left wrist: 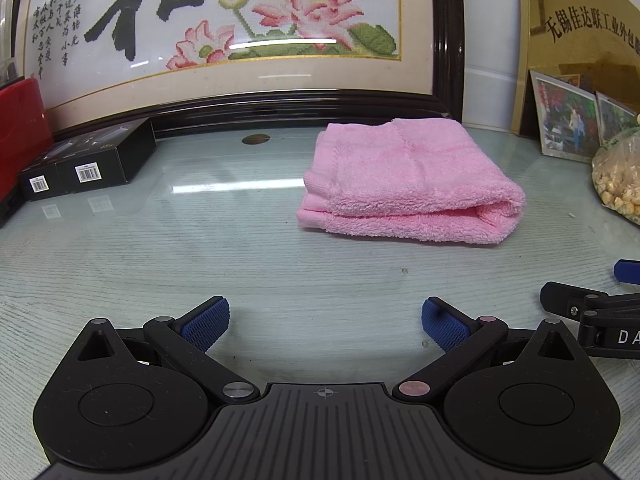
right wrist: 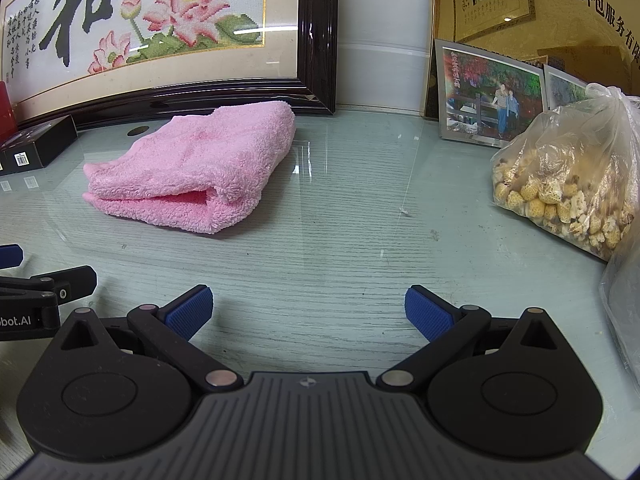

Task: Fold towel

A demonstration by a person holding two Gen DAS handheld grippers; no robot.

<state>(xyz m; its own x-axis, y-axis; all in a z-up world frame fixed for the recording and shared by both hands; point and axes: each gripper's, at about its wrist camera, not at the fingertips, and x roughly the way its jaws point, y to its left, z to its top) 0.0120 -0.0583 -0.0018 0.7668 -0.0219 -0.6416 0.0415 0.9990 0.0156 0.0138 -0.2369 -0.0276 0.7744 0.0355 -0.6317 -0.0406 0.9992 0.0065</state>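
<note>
**Both claws empty, towel lying folded well ahead**

The left claw (left wrist: 325, 322) stands with its blue pads spread apart, holding nothing, low over the glass-topped counter (left wrist: 200, 272). The right claw (right wrist: 308, 312) is just beside it, likewise spread and empty. Ahead of both, well apart from the pads, the pink towel (left wrist: 408, 184) lies on the counter already doubled over, its fold facing the claws and its loose edges to the left.

Judged from here, the towel looks close to done. Any further fold risks a claw pinching only the top layer, so the plush stack slides on the slick glass and opens. A wide sweep to the right could also knock the plastic bag (right wrist: 568, 184) of pale puffed snacks.

Counted: one towel, two claws, one snack bag, two black boxes (left wrist: 88, 164) at the left, two standing photos (right wrist: 488, 96), one framed lotus embroidery (left wrist: 224, 28).
</note>
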